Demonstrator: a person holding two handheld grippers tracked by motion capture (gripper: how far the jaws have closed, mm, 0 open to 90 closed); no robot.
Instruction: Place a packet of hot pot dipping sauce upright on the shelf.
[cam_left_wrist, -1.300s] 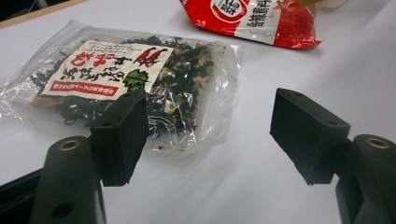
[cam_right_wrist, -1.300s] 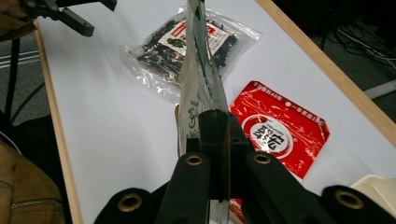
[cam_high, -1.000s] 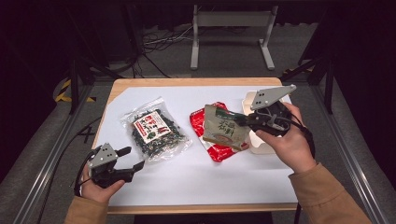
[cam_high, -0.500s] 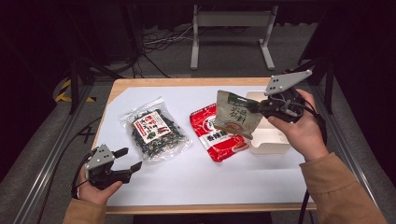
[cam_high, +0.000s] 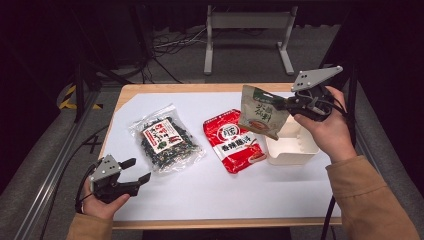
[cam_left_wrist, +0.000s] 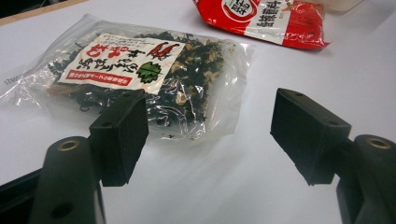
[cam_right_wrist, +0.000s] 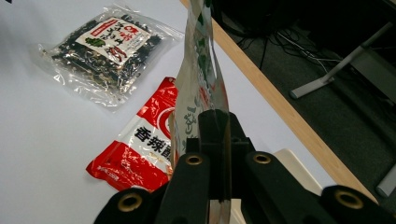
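Note:
My right gripper (cam_high: 284, 103) is shut on the edge of a green and beige snack packet (cam_high: 260, 112), held in the air above the white tray (cam_high: 292, 153). In the right gripper view the packet (cam_right_wrist: 201, 74) stands edge-on, pinched by the jaws of the gripper (cam_right_wrist: 219, 140). A red packet (cam_high: 233, 139) lies flat mid-table. A clear bag of dark dried seaweed (cam_high: 165, 140) lies left of it. My left gripper (cam_high: 136, 171) rests near the front left edge, open and holding nothing. Just beyond the gripper's (cam_left_wrist: 210, 140) wide-apart jaws lies the seaweed bag (cam_left_wrist: 140, 74).
A white sheet (cam_high: 200, 195) covers the wooden table. A metal stand (cam_high: 247, 30) and cables are on the dark floor behind the table. The table's far wooden edge (cam_right_wrist: 280, 107) runs close past the held packet.
The right hand has lifted the green packet off the red packet and carried it right and up, over the white tray. The left hand has stayed put.

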